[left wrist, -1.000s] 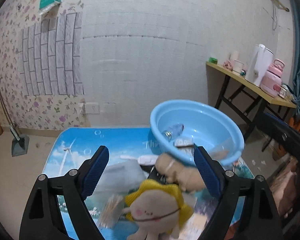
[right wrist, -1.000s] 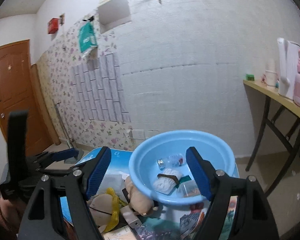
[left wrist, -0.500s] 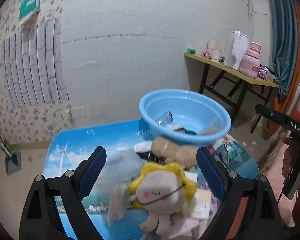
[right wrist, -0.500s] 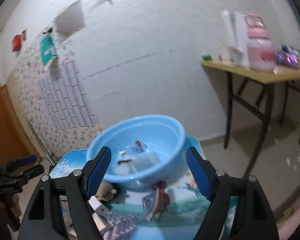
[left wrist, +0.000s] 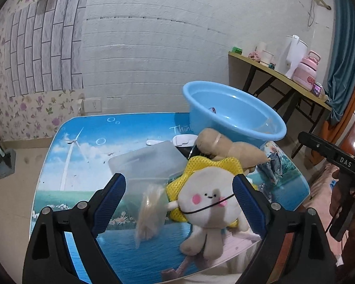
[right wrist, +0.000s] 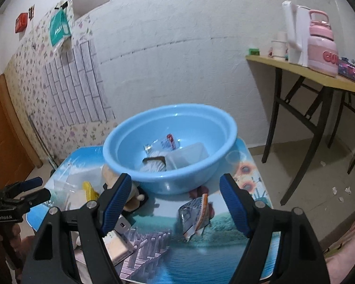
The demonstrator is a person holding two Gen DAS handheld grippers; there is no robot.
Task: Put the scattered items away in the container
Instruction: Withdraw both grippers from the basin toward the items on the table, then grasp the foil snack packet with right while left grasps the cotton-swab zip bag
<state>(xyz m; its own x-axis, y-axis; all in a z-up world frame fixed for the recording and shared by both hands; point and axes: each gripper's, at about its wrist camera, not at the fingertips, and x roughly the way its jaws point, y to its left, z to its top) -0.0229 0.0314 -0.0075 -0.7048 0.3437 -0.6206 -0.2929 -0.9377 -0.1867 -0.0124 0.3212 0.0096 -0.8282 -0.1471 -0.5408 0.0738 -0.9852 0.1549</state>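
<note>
In the left wrist view, the left gripper (left wrist: 178, 197) is seen with its jaws spread wide, having just been opened a little further; nothing is gripped, though the sun-shaped plush toy (left wrist: 207, 204) lies between the blue pads, nearer the right one. A clear bag of pale sticks (left wrist: 150, 213) lies at nine o'clock of the toy, a tan plush (left wrist: 227, 148) at twelve o'clock, and the blue basin (left wrist: 234, 114) beyond it at one o'clock on the printed table (left wrist: 78, 156). The toy's soft head is judged best centred between the pads before they are closed, so that the bag is not pinched along with it. "DAS" is read on the black bar of the other tool at three o'clock; "Thin…" is printed on the tabletop, the rest hidden by the basin.

In the right wrist view, the right gripper (right wrist: 175, 201) is likewise held wide open and empty. A crumpled foil packet (right wrist: 195, 213) lies between its pads, slightly right of centre, with the basin (right wrist: 170, 146) at twelve o'clock already holding a bottle, a clear tub and other items. The packet is thin, so a low, level approach is judged necessary. Small writing on the tool at nine o'clock cannot be read surely; "GU…" shows on the pink flask (right wrist: 321, 47).
</note>
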